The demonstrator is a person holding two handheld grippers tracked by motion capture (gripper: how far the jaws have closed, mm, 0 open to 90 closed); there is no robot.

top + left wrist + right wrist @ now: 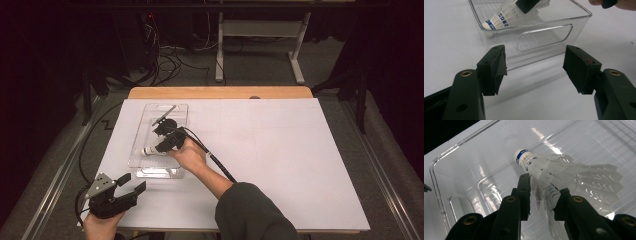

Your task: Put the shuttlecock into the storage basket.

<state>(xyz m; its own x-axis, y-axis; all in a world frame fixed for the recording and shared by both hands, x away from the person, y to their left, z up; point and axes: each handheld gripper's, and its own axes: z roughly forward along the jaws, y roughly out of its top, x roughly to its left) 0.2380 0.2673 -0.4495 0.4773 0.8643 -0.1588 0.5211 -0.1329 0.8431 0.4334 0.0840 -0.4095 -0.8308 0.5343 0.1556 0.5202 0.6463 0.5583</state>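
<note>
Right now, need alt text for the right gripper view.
The right tongs pinch a white shuttlecock by its feathers, its cork tip pointing away, over a clear plastic bin on a white table.

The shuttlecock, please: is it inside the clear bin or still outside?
Inside: the shuttlecock, gripped by the right gripper, sits within the clear bin's walls.

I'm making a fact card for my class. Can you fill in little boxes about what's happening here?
Held thing: white shuttlecock, blue band near its cork
Holder: right gripper, jaws closed on the feathers
Where: over the inside of the clear plastic bin
Other gripper: left gripper, jaws apart, holding nothing, facing the bin's handle end
Surface: white table
</note>
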